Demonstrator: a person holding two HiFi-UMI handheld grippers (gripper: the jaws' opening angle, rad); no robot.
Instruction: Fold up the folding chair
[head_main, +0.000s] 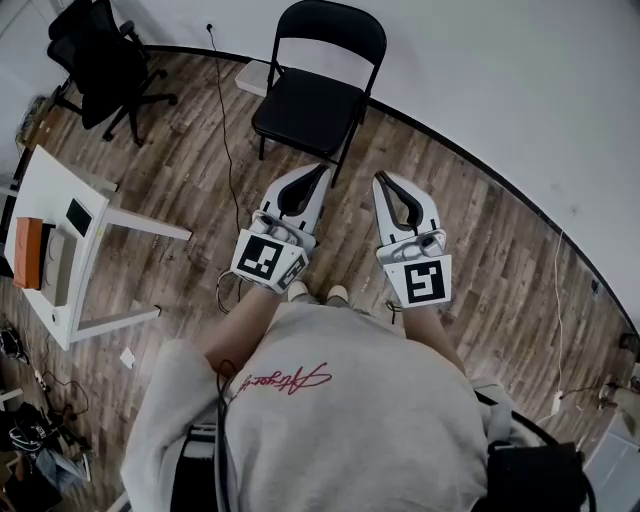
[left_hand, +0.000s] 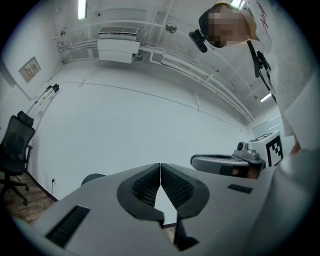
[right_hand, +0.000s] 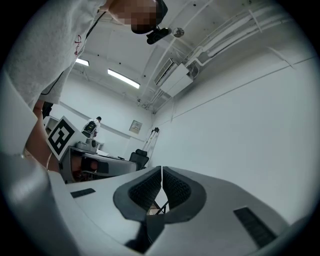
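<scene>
Folding chair, black metal frame, padded seat (head_main: 315, 95): unfolded, upright on wood floor (head_main: 480, 250), ahead of left tongs (head_main: 321, 172) and right tongs (head_main: 379, 180), untouched. Both tongs pressed together, empty. Hazard: chair may skid or topple if seat is lifted one-sidedly; smooth frame may slip from grip.
</scene>
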